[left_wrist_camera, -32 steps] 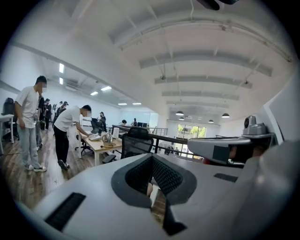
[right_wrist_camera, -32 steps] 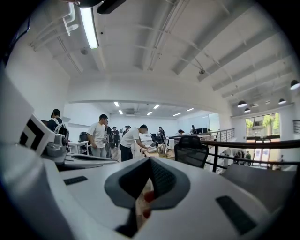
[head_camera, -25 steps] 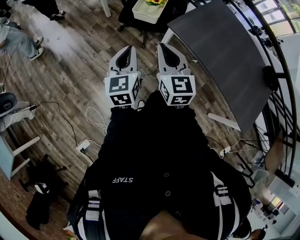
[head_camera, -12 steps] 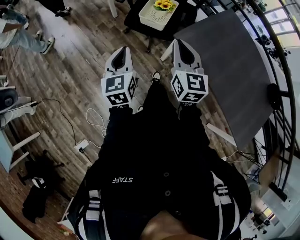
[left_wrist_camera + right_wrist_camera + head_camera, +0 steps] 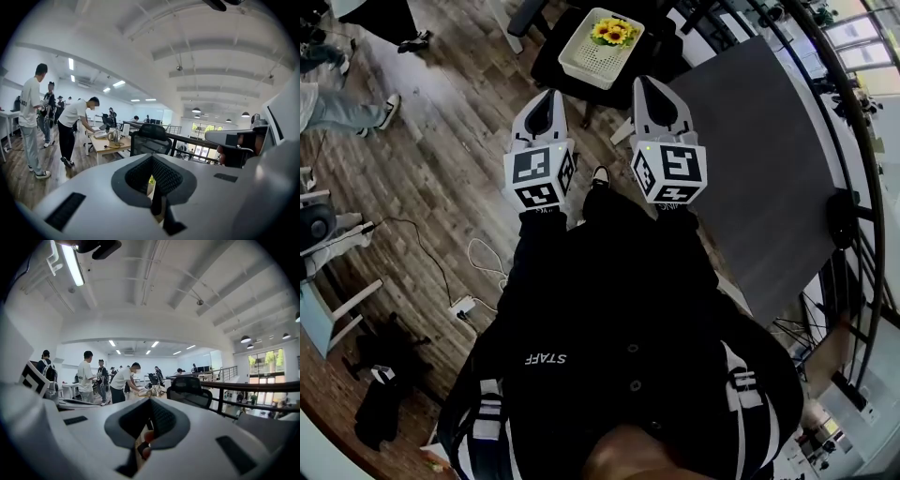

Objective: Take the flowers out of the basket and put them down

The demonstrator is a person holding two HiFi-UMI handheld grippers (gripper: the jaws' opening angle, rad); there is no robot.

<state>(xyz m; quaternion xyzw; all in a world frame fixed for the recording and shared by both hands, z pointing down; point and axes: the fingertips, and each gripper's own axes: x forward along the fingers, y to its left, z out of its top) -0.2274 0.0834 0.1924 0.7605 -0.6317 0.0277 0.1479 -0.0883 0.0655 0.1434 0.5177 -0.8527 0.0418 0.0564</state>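
Left gripper: jaws pressed tight together, nothing between them, out over the wooden floor.
Right gripper: same story, closed and empty, tip just beside the left edge of the grey table.
Flowers: yellow sunflowers, lying at the far end of the white basket, untouched.
Basket: sits on a dark chair seat, just ahead of both tips and clear of them.
Room: open office, people standing at desks.
Change: the basket has come fully into view and closer to the grippers than a second ago.
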